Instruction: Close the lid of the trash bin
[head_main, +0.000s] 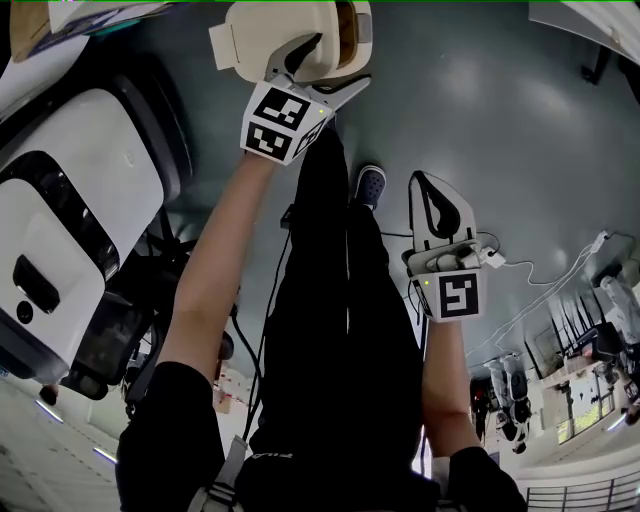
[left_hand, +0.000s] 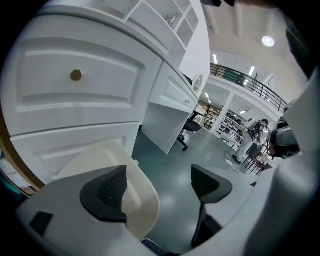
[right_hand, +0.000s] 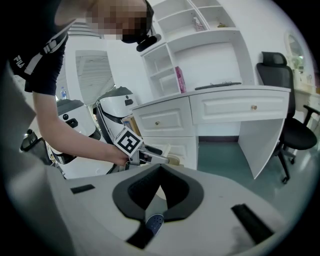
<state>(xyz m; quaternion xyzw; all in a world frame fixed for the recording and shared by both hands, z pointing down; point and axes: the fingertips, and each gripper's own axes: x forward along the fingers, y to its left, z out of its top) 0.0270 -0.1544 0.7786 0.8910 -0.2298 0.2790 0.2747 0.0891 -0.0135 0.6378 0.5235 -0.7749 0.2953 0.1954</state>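
one cream bin lid (left_hand: 97, 155) | left tool (left_hand: 159, 174) spread at it | right tool (right_hand: 160, 170) clenched

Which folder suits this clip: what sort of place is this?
Probably a large indoor lab or showroom with a mock home-office corner: a white desk with shelves, an office chair, and a railed mezzanine above an open hall.

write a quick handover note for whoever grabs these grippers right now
Left gripper: jaws apart, at the trash bin, with its left jaw in front of the cream lid; nothing clamped.
Right gripper: shut, empty, held low beside the leg.
Done: left gripper is at the bin.
Left: press the lid down. From here I cannot tell how far it is from shut.
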